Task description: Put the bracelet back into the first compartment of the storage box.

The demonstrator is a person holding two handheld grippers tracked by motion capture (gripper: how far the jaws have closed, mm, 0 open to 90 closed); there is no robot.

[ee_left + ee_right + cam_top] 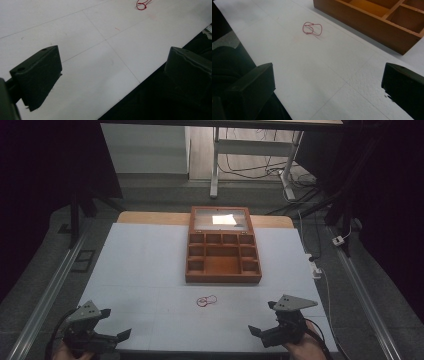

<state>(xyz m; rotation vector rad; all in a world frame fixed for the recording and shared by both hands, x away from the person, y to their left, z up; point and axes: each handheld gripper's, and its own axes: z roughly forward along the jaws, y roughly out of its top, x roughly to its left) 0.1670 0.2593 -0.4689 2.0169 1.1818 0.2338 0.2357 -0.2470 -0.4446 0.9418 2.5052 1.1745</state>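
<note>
A thin red string loop (206, 300) lies on the white table top (145, 265), just in front of an open wooden box (223, 277) with several empty compartments and a raised glass lid (220, 218). My left gripper (116, 323) rests at the table's near left corner, open, with nothing between its jaws. My right gripper (262, 317) sits at the near right, also open and empty. In the left gripper view the left gripper (112, 75) points across the table's front edge with the loop (142, 5) far ahead. The right gripper (327, 85) faces the loop (312, 28) and the box (372, 22).
The white table top's near edge (125, 95) runs right under the left gripper. Metal rails (50, 290) flank the table on both sides. A desk frame and cables (280, 170) stand on the floor beyond the far end.
</note>
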